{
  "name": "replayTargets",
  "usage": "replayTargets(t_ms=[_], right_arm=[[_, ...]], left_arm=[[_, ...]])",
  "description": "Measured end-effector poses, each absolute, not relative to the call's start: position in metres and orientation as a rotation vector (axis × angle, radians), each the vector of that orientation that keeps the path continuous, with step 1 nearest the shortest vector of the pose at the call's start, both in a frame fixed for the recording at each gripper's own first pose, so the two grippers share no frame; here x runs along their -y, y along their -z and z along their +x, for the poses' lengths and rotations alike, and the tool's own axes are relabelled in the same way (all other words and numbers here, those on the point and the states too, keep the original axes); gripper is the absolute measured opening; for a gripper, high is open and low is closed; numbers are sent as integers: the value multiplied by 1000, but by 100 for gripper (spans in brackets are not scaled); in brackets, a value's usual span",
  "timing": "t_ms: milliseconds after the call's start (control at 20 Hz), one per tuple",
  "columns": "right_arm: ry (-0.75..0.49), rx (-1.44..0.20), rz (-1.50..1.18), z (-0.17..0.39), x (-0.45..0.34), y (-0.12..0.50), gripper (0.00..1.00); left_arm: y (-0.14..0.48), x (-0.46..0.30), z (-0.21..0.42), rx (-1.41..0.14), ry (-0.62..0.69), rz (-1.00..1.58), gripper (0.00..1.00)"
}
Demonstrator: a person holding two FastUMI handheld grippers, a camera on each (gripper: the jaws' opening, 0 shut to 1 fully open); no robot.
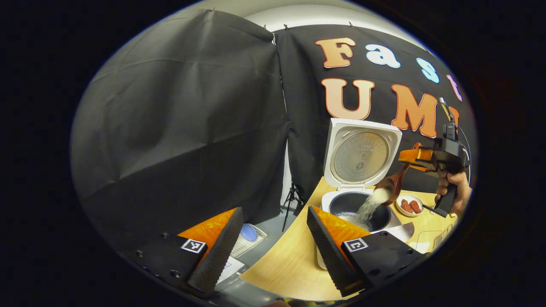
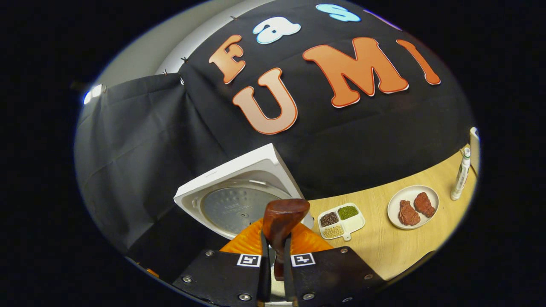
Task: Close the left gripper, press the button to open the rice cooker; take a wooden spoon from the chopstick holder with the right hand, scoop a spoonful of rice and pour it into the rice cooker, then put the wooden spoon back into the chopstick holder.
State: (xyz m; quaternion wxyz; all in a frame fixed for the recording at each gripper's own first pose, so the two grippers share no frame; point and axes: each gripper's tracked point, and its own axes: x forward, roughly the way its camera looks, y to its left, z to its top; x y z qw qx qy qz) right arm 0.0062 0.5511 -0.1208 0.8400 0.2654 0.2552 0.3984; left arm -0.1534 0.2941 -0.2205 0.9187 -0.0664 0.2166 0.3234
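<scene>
The white rice cooker (image 1: 346, 199) stands on the wooden table (image 1: 290, 260) with its lid (image 1: 362, 155) raised upright. Over the dark inner pot the wooden spoon (image 1: 391, 182) is tipped down, and white rice (image 1: 369, 207) streams from it into the pot. My right gripper (image 1: 407, 160), held by a hand (image 1: 454, 187), is shut on the spoon's handle. In the right gripper view the spoon (image 2: 285, 215) stands between that gripper's (image 2: 276, 250) closed fingers, with the lid (image 2: 239, 200) behind. My left gripper (image 1: 273, 251) hangs open and empty at the table's near-left edge, short of the cooker.
A plate with two red meat pieces (image 2: 413, 207) and a divided dish of beans (image 2: 341, 221) sit on the table (image 2: 384, 251) right of the cooker. A white tube (image 2: 460, 175) stands at the far right. Off the table's left edge are a tripod (image 1: 292, 200) and a rack (image 1: 249, 236).
</scene>
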Motion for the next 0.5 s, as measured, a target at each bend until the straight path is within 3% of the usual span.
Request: replayTargets(t_ms=[500], right_arm=[[-938,-276,396,4,-553,63,11]], left_arm=[[216,-281,-151,-446,-664,-122,100]])
